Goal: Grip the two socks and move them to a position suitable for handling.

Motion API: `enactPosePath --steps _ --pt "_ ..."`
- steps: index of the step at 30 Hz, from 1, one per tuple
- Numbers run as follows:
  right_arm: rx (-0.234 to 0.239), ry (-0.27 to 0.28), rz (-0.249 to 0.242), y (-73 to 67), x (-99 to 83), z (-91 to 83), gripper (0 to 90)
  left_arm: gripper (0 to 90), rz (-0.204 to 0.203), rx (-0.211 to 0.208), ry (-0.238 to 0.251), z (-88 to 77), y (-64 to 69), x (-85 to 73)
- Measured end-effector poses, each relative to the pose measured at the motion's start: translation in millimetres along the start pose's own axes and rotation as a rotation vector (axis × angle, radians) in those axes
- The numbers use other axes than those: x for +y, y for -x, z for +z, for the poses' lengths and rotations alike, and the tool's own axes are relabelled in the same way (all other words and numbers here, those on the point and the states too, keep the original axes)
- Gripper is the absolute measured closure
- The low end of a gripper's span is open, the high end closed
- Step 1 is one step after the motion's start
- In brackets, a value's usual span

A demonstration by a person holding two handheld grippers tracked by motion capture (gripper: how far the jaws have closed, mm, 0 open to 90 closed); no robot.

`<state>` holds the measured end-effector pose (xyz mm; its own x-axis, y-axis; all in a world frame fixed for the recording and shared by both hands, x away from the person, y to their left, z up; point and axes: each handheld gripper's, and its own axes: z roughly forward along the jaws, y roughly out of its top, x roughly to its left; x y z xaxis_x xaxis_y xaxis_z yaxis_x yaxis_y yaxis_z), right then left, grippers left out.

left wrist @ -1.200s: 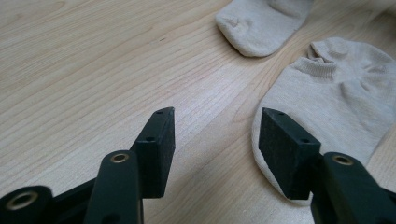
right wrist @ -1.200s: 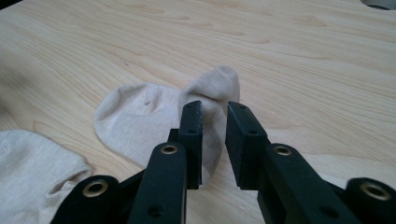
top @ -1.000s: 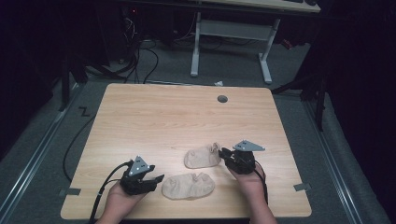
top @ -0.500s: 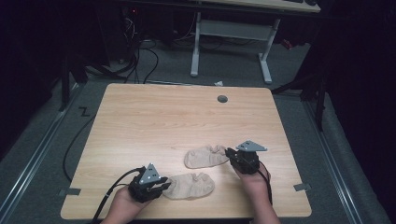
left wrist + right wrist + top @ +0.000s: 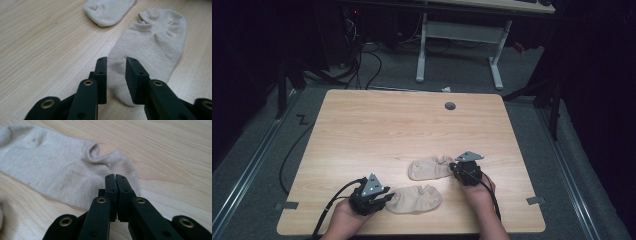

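Two beige socks near the counter's (image 5: 362, 130) front edge. Far sock (image 5: 430, 167): right claw (image 5: 116, 177) clenched on its cuff. Near sock (image 5: 417, 198): left claw (image 5: 116, 60) parted astride the toe, just reopening, ungripped. Neither lifted; pairing pending.

The high view looked forward and down on the table (image 5: 412, 125) from afar, while both gripper views sat low and close, sharing its 2 socks (image 5: 430, 167).
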<state>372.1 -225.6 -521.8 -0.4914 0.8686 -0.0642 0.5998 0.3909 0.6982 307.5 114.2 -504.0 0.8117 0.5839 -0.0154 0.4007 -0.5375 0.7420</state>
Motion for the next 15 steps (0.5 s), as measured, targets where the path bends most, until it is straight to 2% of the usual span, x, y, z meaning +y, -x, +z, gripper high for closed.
enactPosePath --steps 8,15 --pt "0.04 -0.007 -0.04 -20.4 5.9 5.0 87.4 64.1 -0.035 0.052 0.019 -0.6 -10.0 -0.9" --pt "0.071 0.002 -0.096 -40.0 12.5 11.4 87.2 58.6 -0.077 0.101 0.035 4.3 -22.8 0.0"
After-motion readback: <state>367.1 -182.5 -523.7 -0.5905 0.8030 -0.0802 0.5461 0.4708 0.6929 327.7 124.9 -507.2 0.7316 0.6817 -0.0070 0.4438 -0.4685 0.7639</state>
